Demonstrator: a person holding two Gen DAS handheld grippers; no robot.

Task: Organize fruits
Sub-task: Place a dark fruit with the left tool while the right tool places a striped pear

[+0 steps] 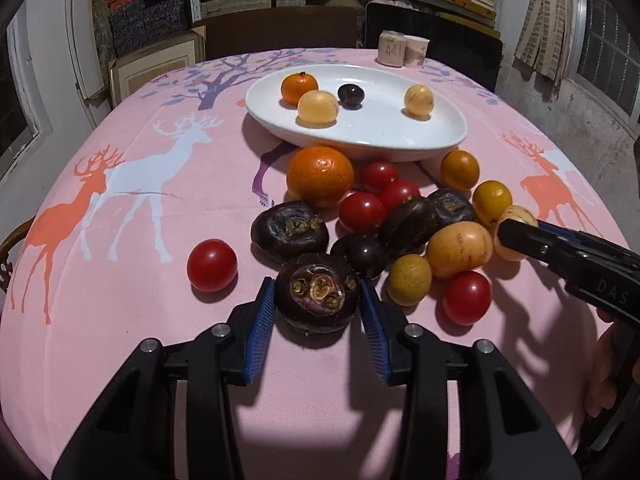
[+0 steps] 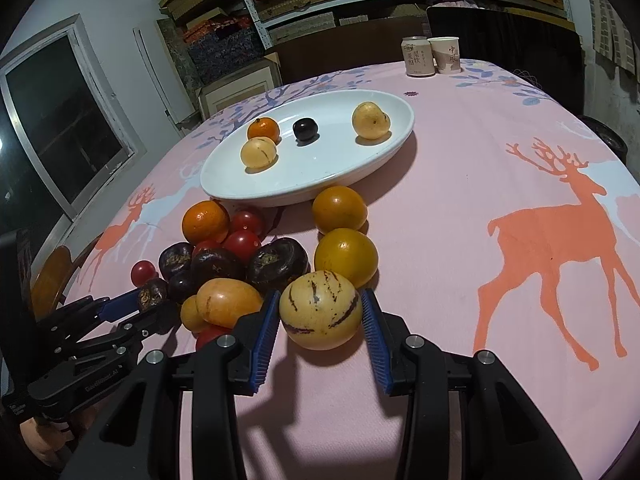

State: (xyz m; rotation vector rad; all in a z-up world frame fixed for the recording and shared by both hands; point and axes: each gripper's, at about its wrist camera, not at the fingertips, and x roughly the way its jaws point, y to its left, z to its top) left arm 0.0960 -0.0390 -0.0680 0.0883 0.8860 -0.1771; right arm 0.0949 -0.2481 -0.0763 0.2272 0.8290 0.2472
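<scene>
1. the left gripper (image 1: pixel 317 300) sits low over the pink tablecloth (image 1: pixel 120 280), its jaws spread around a dark purple fruit (image 1: pixel 317 293) – the blue pads (image 1: pixel 262 320) stand just beside the skin on either side, and whether they touch it cannot be told.
2. the right gripper (image 2: pixel 320 316) likewise brackets a pale yellow melon with purple streaks (image 2: pixel 320 310); its jaws are parted, the pads very near the fruit, with no clear squeeze.
3. both fruits rest on the cloth at the near edge of a loose heap: red tomatoes (image 1: pixel 362 213), more dark purple fruits (image 1: pixel 289 230), a large orange (image 1: pixel 320 176), small yellow-orange fruits (image 2: pixel 346 257) and a tan oval fruit (image 2: pixel 228 302).
4. one tomato (image 1: pixel 212 265) lies apart, to the left of the heap.
5. behind the heap stands a white oval dish (image 1: pixel 400 128) – in it a small orange (image 1: pixel 299 88), two pale yellow fruits (image 1: pixel 318 109) and a dark round one (image 1: pixel 351 95).
6. a can (image 2: pixel 418 56) and a paper cup (image 2: pixel 445 55) stand at the far edge of the table.
</scene>
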